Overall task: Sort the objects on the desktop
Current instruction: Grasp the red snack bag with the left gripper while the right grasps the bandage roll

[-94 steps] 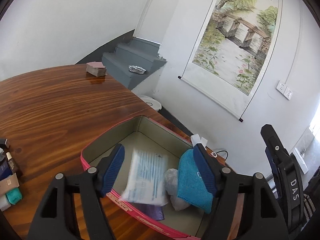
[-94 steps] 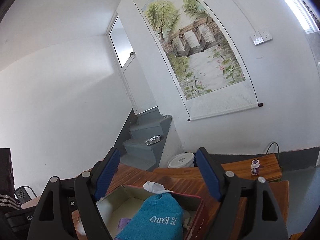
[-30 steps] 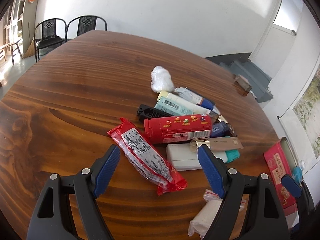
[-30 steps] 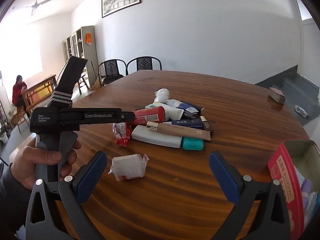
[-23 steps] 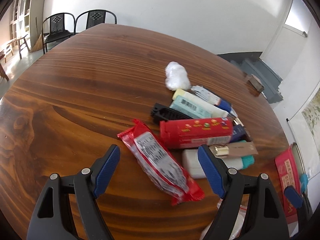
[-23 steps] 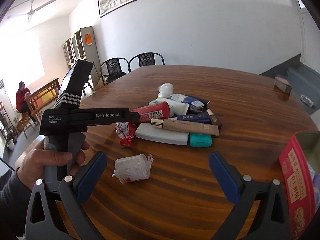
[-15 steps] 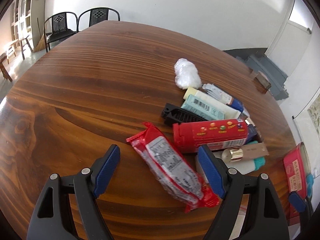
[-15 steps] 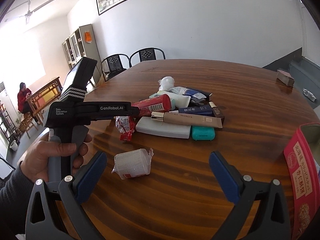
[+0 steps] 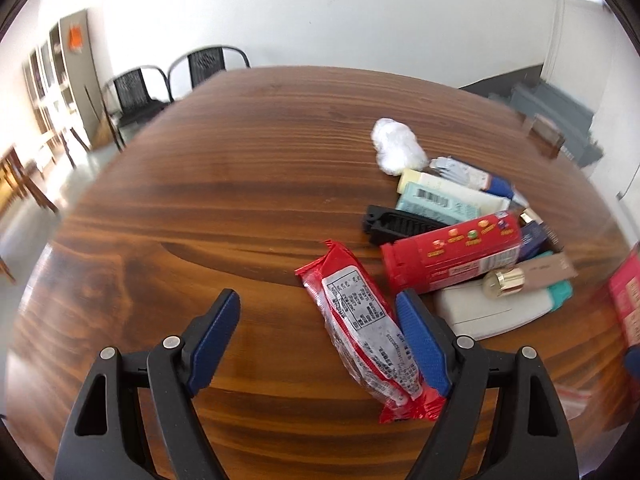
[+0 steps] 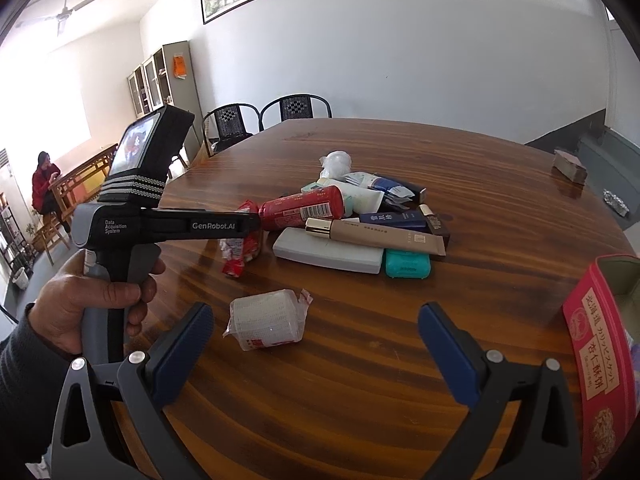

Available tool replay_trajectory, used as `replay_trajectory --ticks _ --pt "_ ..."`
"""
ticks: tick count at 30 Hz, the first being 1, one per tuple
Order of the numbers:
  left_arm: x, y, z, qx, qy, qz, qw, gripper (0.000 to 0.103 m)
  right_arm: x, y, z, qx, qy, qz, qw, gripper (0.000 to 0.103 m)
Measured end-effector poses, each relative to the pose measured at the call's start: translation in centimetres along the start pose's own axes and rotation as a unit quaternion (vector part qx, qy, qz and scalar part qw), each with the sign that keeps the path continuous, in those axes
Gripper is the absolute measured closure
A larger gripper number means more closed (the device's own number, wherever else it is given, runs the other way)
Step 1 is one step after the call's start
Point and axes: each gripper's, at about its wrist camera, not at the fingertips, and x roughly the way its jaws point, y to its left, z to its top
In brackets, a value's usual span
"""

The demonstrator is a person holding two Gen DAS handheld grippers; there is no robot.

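Note:
A pile of toiletries and snacks lies on the round wooden table. A red snack packet lies nearest, its lower end between the tips of my open left gripper, close to the right fingertip. Behind it are a red canister, a black clip, tubes and a white wad. My right gripper is open and empty above a white wrapped roll. The red tin box stands at the right edge. The left gripper's body shows in the right wrist view.
A white flat case, a teal box and a beige tube lie in the pile. A small brown block sits at the far table edge. Two black chairs stand behind the table.
Both grippers swung away from the red tin box to the pile. My left gripper moved left and closer, so the red packet now lies by its right finger.

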Motion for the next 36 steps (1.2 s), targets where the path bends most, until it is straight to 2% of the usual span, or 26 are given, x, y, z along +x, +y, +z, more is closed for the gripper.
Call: replay_trajectory --ticks 3,7,11,13,15,16,17,20,28,31,36 --pt "0.0 0.0 -0.1 0.007 0.002 0.019 0.9998 0.02 0.2 0.0 0.0 0.0 0.003 0.002 1.0 0.001" --pt "0.4 -0.1 -0.2 0.001 0.013 -0.012 0.9998 0.02 0.2 0.2 -0.1 -0.004 0.003 0.001 1.0 0.001" --pt "0.8 -0.3 -0.3 0.005 0.02 -0.023 0.9995 0.02 0.3 0.3 -0.1 -0.004 0.005 0.002 1.0 0.001" --pt "0.8 0.2 -0.2 -0.006 0.021 -0.037 0.9991 0.03 0.5 0.3 -0.2 -0.004 0.007 0.003 1.0 0.001" --pt "0.6 0.7 -0.2 -0.015 0.018 -0.037 0.999 0.056 0.8 0.4 -0.2 -0.004 0.012 0.003 1.0 0.001" --pt "0.6 0.9 -0.2 -0.018 0.018 -0.039 0.9989 0.065 0.9 0.4 -0.2 -0.003 0.013 0.003 1.0 0.001" --pt "0.5 1.1 -0.2 -0.022 0.019 -0.038 0.9989 0.069 1.0 0.4 -0.3 -0.002 0.015 0.004 1.0 0.001" --pt "0.0 1.8 -0.3 -0.039 0.017 -0.042 0.9982 0.07 1.2 0.3 -0.3 0.001 0.016 0.004 1.0 0.001" --pt "-3.0 1.8 0.0 -0.037 -0.029 -0.036 0.9983 0.07 1.9 0.3 0.0 0.026 0.023 0.016 0.999 0.001" --pt "-3.0 1.6 0.1 -0.031 -0.03 -0.036 0.9984 0.076 2.6 0.8 0.1 0.024 0.033 0.017 0.999 0.001" --pt "-1.8 1.8 0.3 -0.03 -0.019 -0.032 0.9989 0.077 4.0 1.6 0.7 0.018 0.044 0.015 0.999 0.001"
